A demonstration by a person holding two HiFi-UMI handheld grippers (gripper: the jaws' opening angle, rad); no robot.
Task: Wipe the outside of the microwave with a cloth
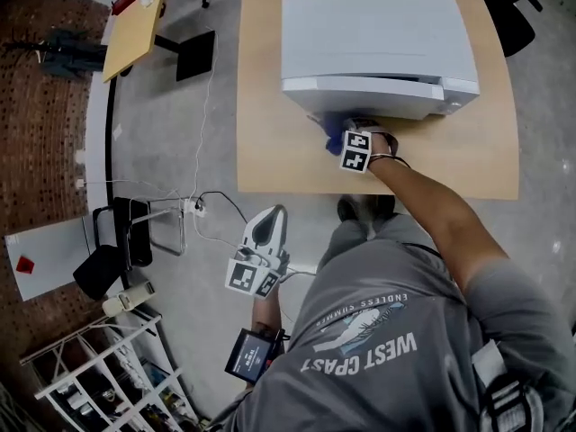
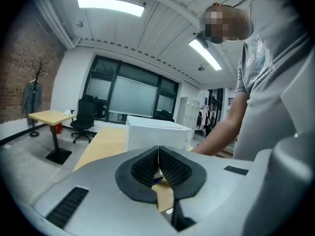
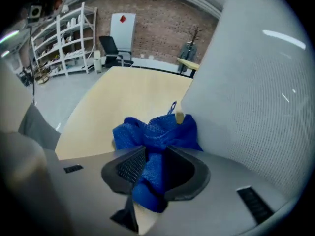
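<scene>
Pale wooden rectangular tabletop (image 1: pixel 270 142): smooth, matt. White boxy microwave (image 1: pixel 378 34) on it, long axis across table, front face toward person. Front panel finely dotted, glossy. Left gripper (image 2: pixel 158 151): grey plastic, ribbed black pads clenched together, nothing between, held off table's near edge. Right gripper (image 3: pixel 155 150): jaws spread, not clamping. Blue mesh-knit cloth (image 3: pixel 147 132) bunched between them, crumpled on tabletop, touching microwave's front lower corner.

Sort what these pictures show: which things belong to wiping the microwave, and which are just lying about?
Belongs: microwave; blue cloth beside it on the wooden table; right gripper, jaws around the cloth.
Lying about: small yellow table; white shelf rack; cables on the floor.
</scene>
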